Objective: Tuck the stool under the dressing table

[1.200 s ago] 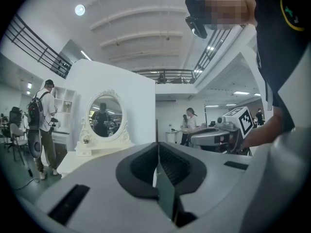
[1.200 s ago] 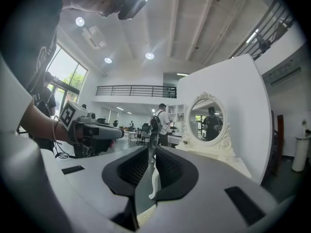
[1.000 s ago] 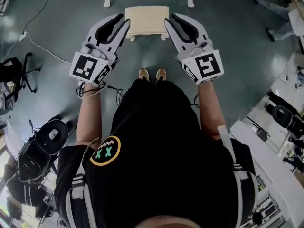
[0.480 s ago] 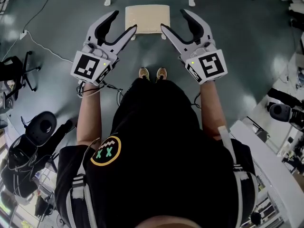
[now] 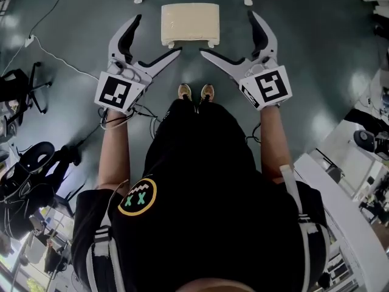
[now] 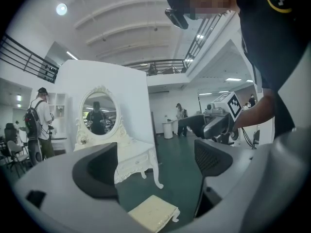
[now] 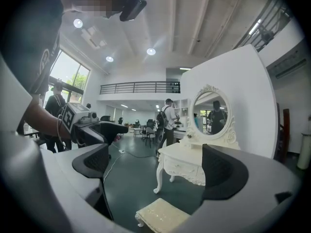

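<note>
Head view: left gripper [image 5: 158, 34] and right gripper [image 5: 226, 33] have just been opening, nothing between their jaws; stool [image 5: 189, 22] sits short of dressing table [image 7: 187, 165], untucked.

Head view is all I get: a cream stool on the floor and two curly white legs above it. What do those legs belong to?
Observer: A white dressing table with an oval mirror, plain in the right gripper view.
Visitor: Is the stool under it yet?
Observer: No. The stool stands out on the floor in front of the table, clear of its top.
Visitor: Anyone else around?
Observer: Yes, a person with a backpack stands farther back in the room.
</note>
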Motion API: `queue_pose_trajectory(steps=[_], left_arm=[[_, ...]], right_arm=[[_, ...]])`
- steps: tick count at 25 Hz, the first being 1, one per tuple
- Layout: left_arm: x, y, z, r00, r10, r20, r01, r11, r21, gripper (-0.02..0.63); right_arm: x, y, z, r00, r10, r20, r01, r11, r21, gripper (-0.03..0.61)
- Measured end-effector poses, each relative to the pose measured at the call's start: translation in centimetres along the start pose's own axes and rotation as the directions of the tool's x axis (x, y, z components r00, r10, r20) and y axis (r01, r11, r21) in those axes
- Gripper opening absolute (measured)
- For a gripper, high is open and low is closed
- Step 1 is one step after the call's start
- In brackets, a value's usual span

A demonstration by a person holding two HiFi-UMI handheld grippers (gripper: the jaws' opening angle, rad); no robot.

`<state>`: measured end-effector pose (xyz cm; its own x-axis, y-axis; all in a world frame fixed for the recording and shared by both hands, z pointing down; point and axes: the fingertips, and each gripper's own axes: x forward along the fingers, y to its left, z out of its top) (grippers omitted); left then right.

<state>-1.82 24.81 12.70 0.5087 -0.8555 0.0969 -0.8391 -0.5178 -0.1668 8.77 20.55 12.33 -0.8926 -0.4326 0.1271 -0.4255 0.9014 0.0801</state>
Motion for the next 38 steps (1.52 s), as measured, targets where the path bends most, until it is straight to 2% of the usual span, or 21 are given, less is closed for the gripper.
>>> queue_pose_trajectory(steps=[5,9,14,18,22,26,30,34,38], left_arm=[[0.9,1.3,-3.7,0.998,0.023,-0.052,-0.025,0.999,-0.038,0.488],[2.7,0.0,-8.4,0.997,0.039,-0.071,-0.050,0.985,-0.162,0.489],[3.6,1.1,-17.8,0.991,0.044,-0.130,-0.072,0.972,-0.222,0.489],[3.3,1.9,-26.9,0.974,0.032,-0.224,-0.075,0.980,-0.183,0.488],[4.6,2.4,-38.9,0.942,0.029,-0.333,-0.125,0.955,-0.271,0.489],[6.2,3.1,-51.8,0.891,0.029,-0.453,-0.182,0.937,-0.299,0.490],[7.5,3.1,-62.9,0.839,0.002,-0.544,-0.240,0.899,-0.366,0.495],[8.8,3.5,-69.9,0.785,-0.001,-0.619,-0.264,0.904,-0.336,0.495],[10.4,3.6,-72.5,0.757,-0.023,-0.653,-0.279,0.892,-0.355,0.494]], right_arm=[[1.4,-1.2,-3.6,0.998,0.000,-0.057,0.001,1.000,0.027,0.598],[1.5,-2.3,-9.6,0.996,-0.006,-0.089,0.012,0.997,0.072,0.598],[5.4,-2.2,-17.9,0.994,-0.006,-0.113,0.020,0.992,0.124,0.598],[7.2,-2.0,-26.4,0.975,0.009,-0.221,0.022,0.991,0.136,0.598],[8.5,-3.6,-39.2,0.931,-0.013,-0.364,0.097,0.972,0.213,0.598],[10.4,-4.7,-52.2,0.873,-0.021,-0.488,0.156,0.958,0.239,0.598],[11.9,-5.7,-62.9,0.799,-0.011,-0.601,0.180,0.958,0.223,0.598],[13.2,-7.7,-68.8,0.751,-0.032,-0.659,0.221,0.953,0.206,0.598],[14.3,-7.7,-71.5,0.719,-0.008,-0.695,0.219,0.952,0.215,0.594]])
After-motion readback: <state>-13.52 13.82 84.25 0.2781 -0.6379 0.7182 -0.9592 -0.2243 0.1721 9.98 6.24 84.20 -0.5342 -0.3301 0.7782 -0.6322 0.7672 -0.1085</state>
